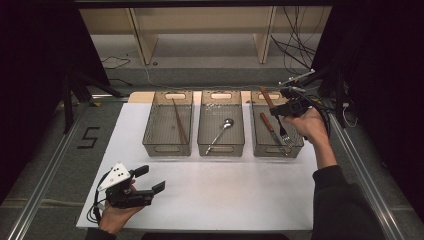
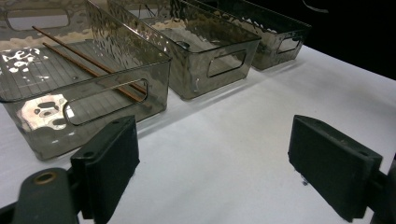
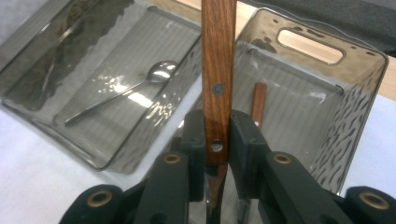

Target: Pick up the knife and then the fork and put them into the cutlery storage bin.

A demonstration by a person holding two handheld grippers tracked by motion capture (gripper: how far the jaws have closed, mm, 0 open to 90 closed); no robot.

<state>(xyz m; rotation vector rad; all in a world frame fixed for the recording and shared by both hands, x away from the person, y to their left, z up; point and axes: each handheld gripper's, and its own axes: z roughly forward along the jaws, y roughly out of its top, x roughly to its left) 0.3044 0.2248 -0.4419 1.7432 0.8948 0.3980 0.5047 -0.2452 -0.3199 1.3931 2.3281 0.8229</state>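
Wood-handled fork (image 3: 218, 70) is clamped in the right tongs (image 1: 289, 107), tines hanging over the bin (image 1: 295, 145) at the surface's far right corner. Left tongs (image 1: 150, 180) gape empty near the front edge.

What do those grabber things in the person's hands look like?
Both are black. The left gripper has two chunky, blocky jaws, a grey three-cornered plate with small dots on top, and a black cable trailing behind. The right gripper has brass-coloured rivets and dark cables. The person wears a dark sleeve.
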